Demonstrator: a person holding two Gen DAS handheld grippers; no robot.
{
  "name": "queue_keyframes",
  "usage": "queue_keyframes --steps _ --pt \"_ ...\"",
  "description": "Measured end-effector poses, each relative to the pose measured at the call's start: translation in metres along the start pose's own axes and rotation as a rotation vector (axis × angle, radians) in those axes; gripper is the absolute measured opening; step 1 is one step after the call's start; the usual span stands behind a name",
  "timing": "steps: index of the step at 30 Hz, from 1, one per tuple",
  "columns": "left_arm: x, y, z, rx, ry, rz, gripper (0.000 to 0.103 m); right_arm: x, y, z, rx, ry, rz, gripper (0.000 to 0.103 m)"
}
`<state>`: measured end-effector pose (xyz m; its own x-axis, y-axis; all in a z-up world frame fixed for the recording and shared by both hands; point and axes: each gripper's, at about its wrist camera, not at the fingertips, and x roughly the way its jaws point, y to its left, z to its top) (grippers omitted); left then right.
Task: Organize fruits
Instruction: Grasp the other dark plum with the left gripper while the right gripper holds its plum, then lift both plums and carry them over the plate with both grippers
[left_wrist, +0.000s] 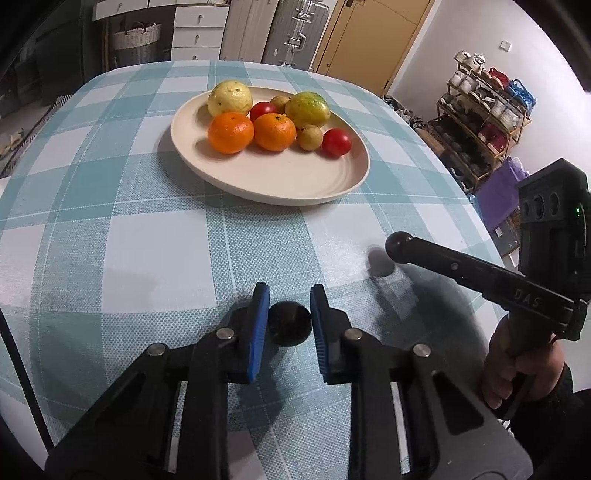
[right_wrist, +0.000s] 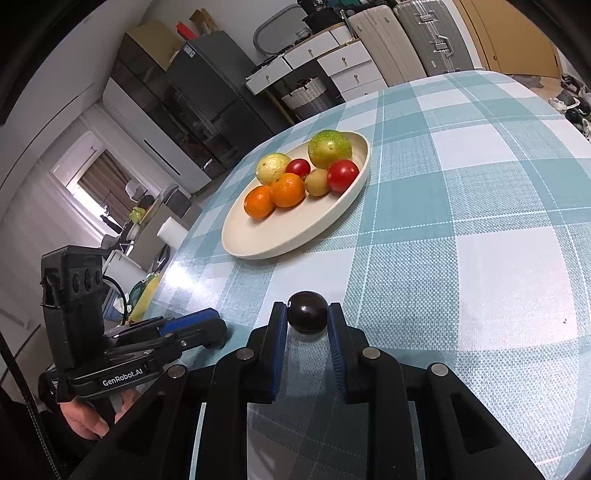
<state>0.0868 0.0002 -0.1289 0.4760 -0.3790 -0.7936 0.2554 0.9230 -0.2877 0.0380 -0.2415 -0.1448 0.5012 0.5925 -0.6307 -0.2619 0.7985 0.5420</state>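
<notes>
The left claw (left_wrist: 288, 314) has its blue pads (left_wrist: 258, 325) closed against a dark round fruit (left_wrist: 289, 324), which sits between them low over the worktop (left_wrist: 147, 221). The right claw (right_wrist: 307, 314) likewise pinches a second dark round fruit (right_wrist: 307, 312) at its fingertips, held just above the checked cloth; from the left claw's camera that fruit shows as a dark ball (left_wrist: 397, 245) at the end of the right claw's closed fingers, off to the right and a little ahead. A hand (left_wrist: 517, 362) grips the right tool's handle, and another hand (right_wrist: 92, 417) holds the left tool.

Ahead of both claws, well apart from them, a cream plate (left_wrist: 280, 184) rests on the worktop. On it lie two oranges (left_wrist: 231, 132) touching each other, a pale yellow fruit (left_wrist: 229, 98) behind them, a green-yellow fruit (left_wrist: 307, 109), two red tomatoes (left_wrist: 336, 142) and two small brownish fruits (left_wrist: 309, 137). The nearer half of the plate is bare.

Beyond the worktop stand white drawers (left_wrist: 199, 27), suitcases (left_wrist: 295, 29) and, to the right, a shoe rack (left_wrist: 484, 122).
</notes>
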Motion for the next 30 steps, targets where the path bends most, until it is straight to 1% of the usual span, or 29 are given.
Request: queue_keyframes --steps 10,12,14,15,18,20,22,23,27,29,30 --pt "-0.004 0.001 0.006 0.000 -0.009 -0.045 0.014 0.002 0.006 0.005 -0.016 -0.006 0.010 0.023" --pt "-0.003 0.001 0.006 -0.003 -0.005 -0.056 0.008 0.003 0.006 0.006 -0.016 -0.005 0.011 0.023" --pt "-0.004 0.003 0.006 -0.006 -0.005 -0.065 0.007 0.005 0.006 0.007 -0.015 0.000 0.010 0.023" --pt "-0.004 0.003 0.006 -0.004 -0.003 -0.076 0.004 0.005 0.006 0.007 -0.015 0.001 0.011 0.023" --pt "-0.005 0.005 0.006 -0.004 -0.001 -0.072 0.003 0.006 0.007 0.008 -0.018 0.003 0.011 0.023" --pt "-0.006 0.007 0.005 -0.015 0.005 -0.085 0.004 0.006 0.007 0.009 -0.018 0.006 0.009 0.023" --pt "-0.008 0.009 0.005 -0.022 0.002 -0.075 0.004 0.007 0.007 0.009 -0.019 0.004 0.011 0.023" --pt "-0.009 0.009 0.004 -0.023 0.006 -0.082 0.004 0.007 0.008 0.009 -0.020 0.005 0.010 0.023" --pt "-0.007 0.008 0.003 -0.012 0.019 -0.087 0.019 0.010 0.009 0.009 -0.022 0.007 0.016 0.023" --pt "-0.007 0.008 0.002 -0.022 0.029 -0.095 0.020 0.011 0.009 0.009 -0.020 0.012 0.017 0.023" --pt "-0.007 0.007 0.002 -0.019 0.033 -0.092 0.023 0.012 0.010 0.008 -0.019 0.014 0.017 0.023"
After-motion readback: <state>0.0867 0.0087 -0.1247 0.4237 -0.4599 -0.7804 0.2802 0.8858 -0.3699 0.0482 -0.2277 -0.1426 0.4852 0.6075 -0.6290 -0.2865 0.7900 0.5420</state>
